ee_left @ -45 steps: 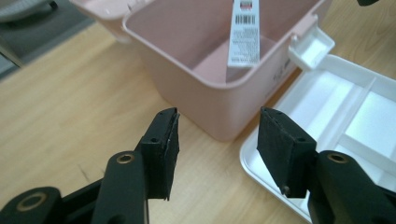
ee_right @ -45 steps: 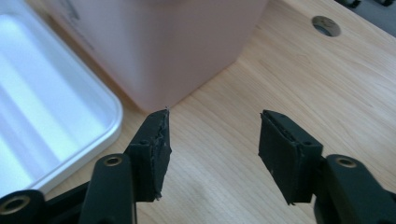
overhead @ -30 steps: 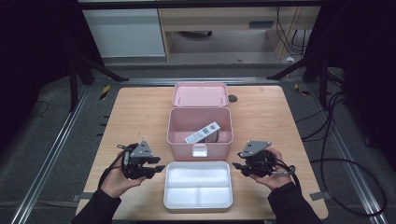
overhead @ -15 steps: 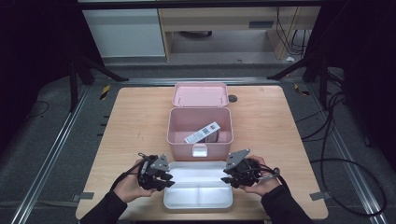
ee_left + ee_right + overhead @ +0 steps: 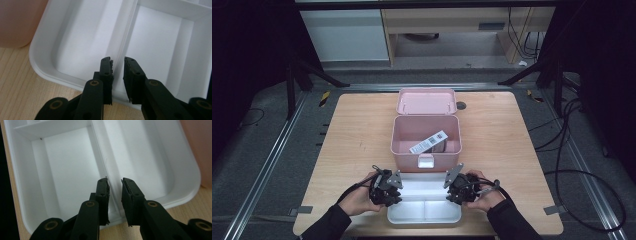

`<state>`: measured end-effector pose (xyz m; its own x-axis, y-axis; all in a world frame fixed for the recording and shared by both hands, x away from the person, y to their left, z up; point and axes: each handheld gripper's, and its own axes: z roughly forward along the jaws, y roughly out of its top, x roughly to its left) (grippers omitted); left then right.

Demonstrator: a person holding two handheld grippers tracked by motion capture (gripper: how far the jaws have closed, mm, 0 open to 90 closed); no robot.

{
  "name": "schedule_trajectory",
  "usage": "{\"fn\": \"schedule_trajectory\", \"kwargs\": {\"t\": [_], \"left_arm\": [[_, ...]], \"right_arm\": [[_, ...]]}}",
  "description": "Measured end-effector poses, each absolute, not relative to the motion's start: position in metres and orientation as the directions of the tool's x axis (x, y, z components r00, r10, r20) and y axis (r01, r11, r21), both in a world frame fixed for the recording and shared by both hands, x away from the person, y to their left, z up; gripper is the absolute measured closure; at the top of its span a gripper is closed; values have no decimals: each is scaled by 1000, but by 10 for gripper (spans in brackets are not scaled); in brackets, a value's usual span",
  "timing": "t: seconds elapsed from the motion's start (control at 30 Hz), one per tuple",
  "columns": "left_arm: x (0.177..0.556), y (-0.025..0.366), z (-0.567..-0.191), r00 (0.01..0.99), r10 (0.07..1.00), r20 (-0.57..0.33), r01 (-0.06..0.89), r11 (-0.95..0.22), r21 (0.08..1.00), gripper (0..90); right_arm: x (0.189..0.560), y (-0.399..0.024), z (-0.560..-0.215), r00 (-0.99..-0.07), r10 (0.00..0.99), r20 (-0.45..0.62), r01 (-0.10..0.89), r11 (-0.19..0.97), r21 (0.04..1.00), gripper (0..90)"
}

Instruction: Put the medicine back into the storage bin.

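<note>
High overhead view; two close jaw-level views sharing the white tray (image 5: 47, 72).

Your high view is lit from overhead: the table (image 5: 362, 130) sits in a bright pool while the floor and both side edges drop off to near black. It's soft and a bit grainy, no real glare. Shadows under the pink box (image 5: 426, 142) are short and faint. In both gripper views the white tray (image 5: 160, 42) comes out bright and slightly washed out, details smeared, and your black jaws up close are dark but fairly sharp. The box corner there is a blur.
</note>
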<state>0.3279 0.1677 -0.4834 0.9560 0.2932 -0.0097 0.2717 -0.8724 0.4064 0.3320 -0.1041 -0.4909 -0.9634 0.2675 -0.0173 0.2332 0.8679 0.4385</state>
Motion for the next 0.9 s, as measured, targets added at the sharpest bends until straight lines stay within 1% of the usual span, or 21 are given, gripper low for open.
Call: {"fn": "schedule_trajectory", "kwargs": {"t": [0.13, 0.47, 0.53, 0.77, 0.9], "left_arm": [[329, 165, -485, 962, 274, 0, 252, -886, 389, 777], [333, 158, -486, 975, 222, -2, 210, -922, 326, 800], [335, 158, -486, 976, 219, -4, 209, -924, 320, 829], [335, 158, -482, 984, 177, -29, 177, -933, 314, 854], [327, 156, -469, 989, 147, -32, 150, -941, 302, 864]], "right_arm": [[332, -100, -494, -967, 255, -22, 225, 886, 406, 800], [335, -96, -492, -971, 237, -7, 218, 905, 365, 827], [336, -96, -492, -973, 232, -4, 214, 907, 363, 831], [335, -96, -488, -974, 225, 21, 217, 909, 357, 844], [330, -98, -479, -978, 207, 38, 206, 909, 363, 846]]}}
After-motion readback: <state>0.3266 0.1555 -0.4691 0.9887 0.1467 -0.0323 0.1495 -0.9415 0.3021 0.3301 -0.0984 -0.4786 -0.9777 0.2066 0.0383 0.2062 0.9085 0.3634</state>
